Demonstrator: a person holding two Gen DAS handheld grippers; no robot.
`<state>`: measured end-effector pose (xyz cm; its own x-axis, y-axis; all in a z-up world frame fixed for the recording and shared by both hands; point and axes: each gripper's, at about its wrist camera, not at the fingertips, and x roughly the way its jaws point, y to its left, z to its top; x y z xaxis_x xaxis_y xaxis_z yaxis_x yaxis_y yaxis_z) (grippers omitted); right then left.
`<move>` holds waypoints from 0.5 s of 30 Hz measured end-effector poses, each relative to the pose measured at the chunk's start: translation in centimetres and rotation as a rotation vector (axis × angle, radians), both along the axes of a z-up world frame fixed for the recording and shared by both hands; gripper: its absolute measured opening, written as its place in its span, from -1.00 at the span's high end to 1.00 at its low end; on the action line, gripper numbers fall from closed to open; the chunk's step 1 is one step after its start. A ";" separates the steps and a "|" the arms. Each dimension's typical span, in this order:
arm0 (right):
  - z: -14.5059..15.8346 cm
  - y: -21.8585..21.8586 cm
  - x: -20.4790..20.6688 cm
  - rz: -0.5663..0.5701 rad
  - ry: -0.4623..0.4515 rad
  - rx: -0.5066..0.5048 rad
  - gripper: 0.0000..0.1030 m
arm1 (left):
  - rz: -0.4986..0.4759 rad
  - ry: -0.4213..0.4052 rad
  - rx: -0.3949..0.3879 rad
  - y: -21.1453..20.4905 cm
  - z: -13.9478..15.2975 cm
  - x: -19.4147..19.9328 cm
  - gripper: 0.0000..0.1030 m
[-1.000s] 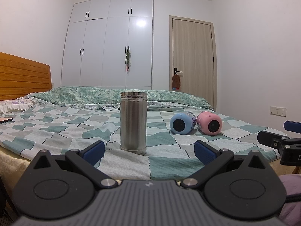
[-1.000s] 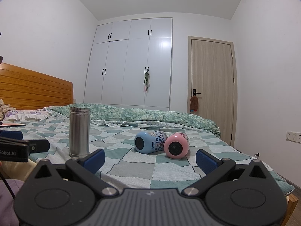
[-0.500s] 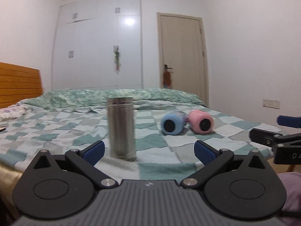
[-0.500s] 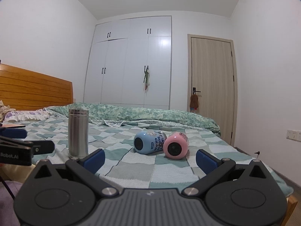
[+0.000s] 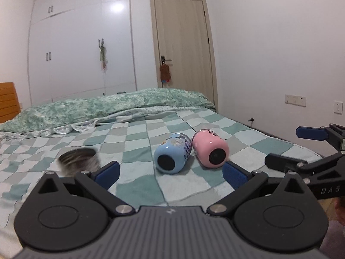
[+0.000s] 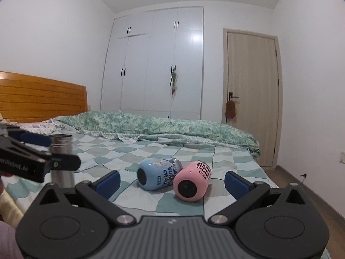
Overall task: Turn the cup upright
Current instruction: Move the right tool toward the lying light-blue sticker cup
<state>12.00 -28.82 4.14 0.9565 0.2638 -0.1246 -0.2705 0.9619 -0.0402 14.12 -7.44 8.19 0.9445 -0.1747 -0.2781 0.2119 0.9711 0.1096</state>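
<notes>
Since a second ago my view swung right onto the blue cup (image 5: pixel 172 155), so I'd straddle it squarely with my spread left gripper (image 5: pixel 170 172).

Soft, even indoor light is filling both views, fairly bright and slightly cool. A white glare patch is sitting on the glossy wardrobe doors (image 5: pixel 117 8) far ahead of the left hand-held gripper (image 5: pixel 170 173), and again in the right wrist view (image 6: pixel 195 37). Shadows on the bed (image 6: pixel 194 149) are lying faint. The steel cup (image 5: pixel 78 160), just beyond the left finger, is smearing into motion blur, though it is reading sharp in the right view (image 6: pixel 61 151). Fisheye distortion is bowing walls and door frames, and dark vignetting is clipping the upper corners.
</notes>
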 end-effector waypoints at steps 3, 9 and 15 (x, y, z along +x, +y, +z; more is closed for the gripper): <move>0.4 -0.7 3.1 0.022 0.037 -0.025 -1.00 | -0.006 0.056 0.005 -0.7 0.7 3.4 -1.00; 0.9 -1.7 8.9 0.080 0.108 -0.051 -1.00 | 0.002 0.170 0.023 -2.3 1.7 9.9 -1.00; 1.5 -1.7 14.5 0.157 0.160 -0.110 -1.00 | 0.030 0.246 0.058 -4.4 1.9 15.4 -1.00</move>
